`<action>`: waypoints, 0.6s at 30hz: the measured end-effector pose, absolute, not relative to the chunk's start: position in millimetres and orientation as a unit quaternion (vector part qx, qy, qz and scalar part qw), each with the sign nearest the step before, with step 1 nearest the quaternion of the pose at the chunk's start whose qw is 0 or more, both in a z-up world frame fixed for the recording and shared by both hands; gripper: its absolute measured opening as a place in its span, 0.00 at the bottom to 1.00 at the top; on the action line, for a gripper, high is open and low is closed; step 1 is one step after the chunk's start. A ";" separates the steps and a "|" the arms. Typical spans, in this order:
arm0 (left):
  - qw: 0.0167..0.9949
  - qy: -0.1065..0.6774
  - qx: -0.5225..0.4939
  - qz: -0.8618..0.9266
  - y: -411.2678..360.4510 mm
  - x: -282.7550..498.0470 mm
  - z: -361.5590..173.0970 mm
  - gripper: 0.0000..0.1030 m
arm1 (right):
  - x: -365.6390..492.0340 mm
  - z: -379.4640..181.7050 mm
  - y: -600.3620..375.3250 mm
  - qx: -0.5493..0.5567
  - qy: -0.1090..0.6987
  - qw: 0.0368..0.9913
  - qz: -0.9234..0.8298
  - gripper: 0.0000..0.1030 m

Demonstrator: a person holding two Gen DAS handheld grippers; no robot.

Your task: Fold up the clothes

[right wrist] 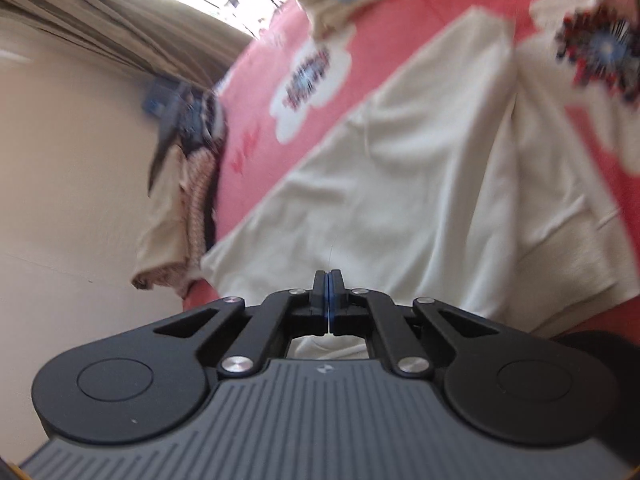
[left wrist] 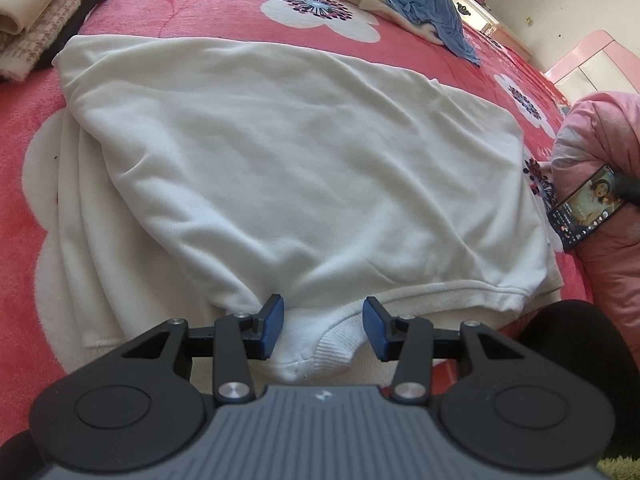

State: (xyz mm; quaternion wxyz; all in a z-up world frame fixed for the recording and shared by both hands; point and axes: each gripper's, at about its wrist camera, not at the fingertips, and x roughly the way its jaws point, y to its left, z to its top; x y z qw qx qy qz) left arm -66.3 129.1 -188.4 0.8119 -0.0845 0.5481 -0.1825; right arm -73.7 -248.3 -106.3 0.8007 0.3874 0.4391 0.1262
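A cream-white sweatshirt [left wrist: 288,168] lies spread on the red flowered blanket [left wrist: 208,12], one side folded over the body. Its ribbed hem [left wrist: 460,292] runs along the near edge. My left gripper [left wrist: 325,330] hovers just over that near edge, open, with a ribbed white cuff [left wrist: 320,354] lying under the gap; the blue pads [left wrist: 274,330] do not press on it. In the blurred right wrist view the same sweatshirt [right wrist: 420,184] fills the middle. My right gripper [right wrist: 329,304] is above it, shut, with nothing between its pads.
Folded beige and knitted clothes [left wrist: 44,16] are stacked at the far left. A heap of cream and blue garments [left wrist: 408,4] lies at the back. A lit phone [left wrist: 586,210] leans on a pink quilt [left wrist: 600,152] at the right. A beige wall [right wrist: 68,200] borders the bed.
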 end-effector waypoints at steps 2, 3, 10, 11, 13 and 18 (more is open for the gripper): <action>0.812 0.548 -0.084 -0.181 128.8 -66.1 -188.3 0.44 | -89.2 -82.4 -263.6 0.375 0.416 0.820 0.120 0.00; 0.812 0.548 -0.084 -0.180 128.6 -66.3 -188.1 0.44 | -95.9 -71.7 -270.5 0.365 0.407 0.830 0.115 0.00; 0.813 0.547 -0.086 -0.177 129.4 -68.7 -185.8 0.44 | -142.9 -33.5 -306.2 0.258 0.378 0.889 0.031 0.00; 0.813 0.548 -0.087 -0.176 129.2 -67.8 -186.2 0.44 | -151.2 -29.9 -307.8 0.198 0.380 0.903 -0.008 0.00; 0.812 0.549 -0.087 -0.175 128.4 -66.8 -187.0 0.45 | -162.9 -34.3 -300.4 0.013 0.402 0.909 -0.110 0.02; 0.813 0.549 -0.083 -0.175 126.2 -67.2 -187.3 0.47 | -169.7 -65.3 -286.6 -0.094 0.453 0.876 -0.134 0.12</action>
